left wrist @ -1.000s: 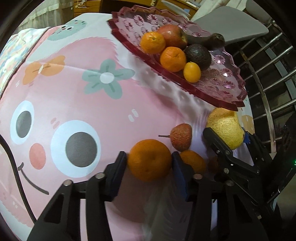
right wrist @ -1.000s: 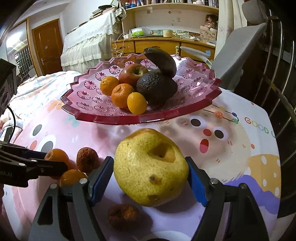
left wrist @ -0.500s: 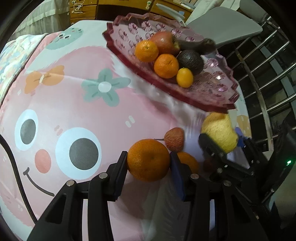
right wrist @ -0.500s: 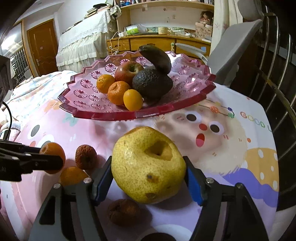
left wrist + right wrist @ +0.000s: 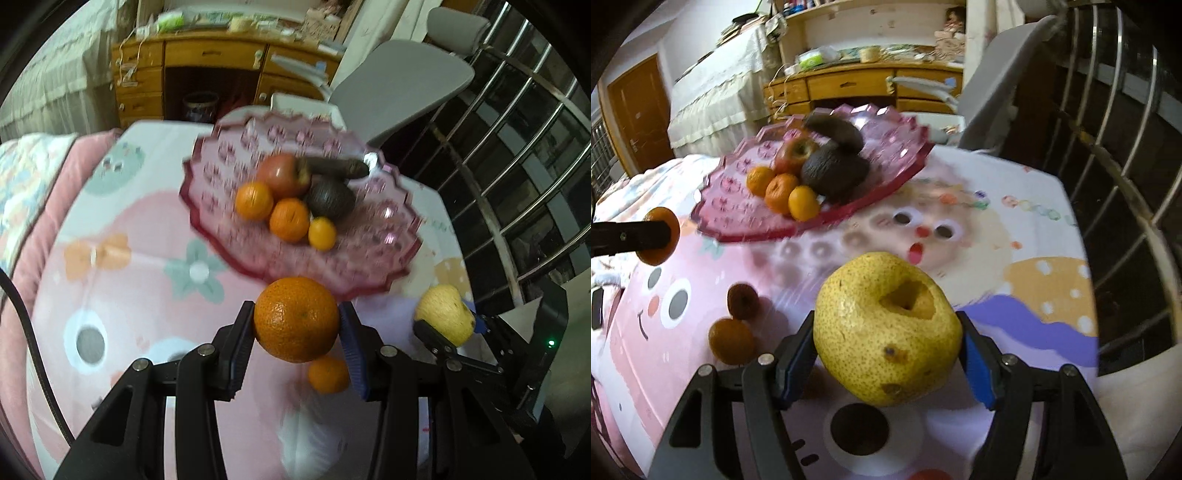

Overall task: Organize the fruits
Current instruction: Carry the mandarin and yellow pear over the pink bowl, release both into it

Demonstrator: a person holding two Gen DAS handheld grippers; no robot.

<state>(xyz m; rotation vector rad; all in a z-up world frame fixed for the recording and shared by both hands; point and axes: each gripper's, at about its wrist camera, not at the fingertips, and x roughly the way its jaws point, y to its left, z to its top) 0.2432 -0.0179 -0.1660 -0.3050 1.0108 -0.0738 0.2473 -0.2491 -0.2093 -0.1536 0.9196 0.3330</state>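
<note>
Left wrist view: the left gripper (image 5: 297,325) has its fingers pinching a large orange (image 5: 296,319), held above the desk (image 5: 122,295) just before the pink glass plate (image 5: 376,258). Right wrist view: the right gripper (image 5: 888,354) has its fingers spread wide and clamped on a yellow pear (image 5: 888,328). On the cloth lie a small orange (image 5: 730,340) and a reddish lychee (image 5: 743,301), side by side. Oranges, an apple and avocados sit on the plate.
</note>
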